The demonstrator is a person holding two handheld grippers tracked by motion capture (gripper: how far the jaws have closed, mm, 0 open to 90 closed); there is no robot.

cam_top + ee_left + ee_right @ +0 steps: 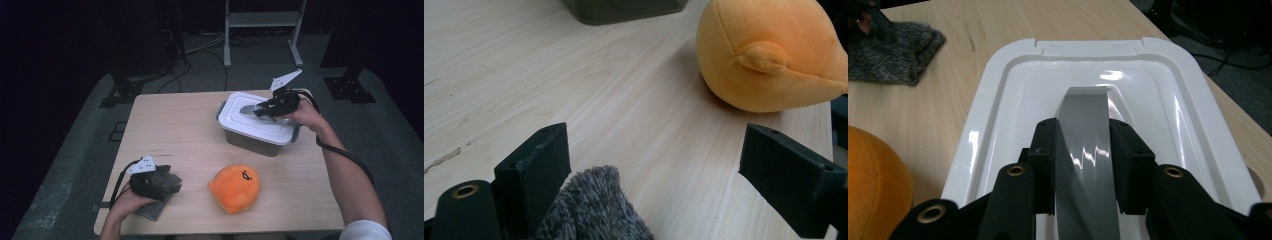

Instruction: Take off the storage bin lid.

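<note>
Plush (pixel 234 188) & grey cloth (pixel 156 206) lie near, box handle (pixel 1083 165) unblocked.

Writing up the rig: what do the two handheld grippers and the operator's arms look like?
Both grippers, left gripper and right gripper, are black with blocky black fingers, brass-ringed screw holes and a pale three-cornered plate on top. A black cable trails from each. Forearms are bare; a white sleeve shows at the right shoulder.
</note>
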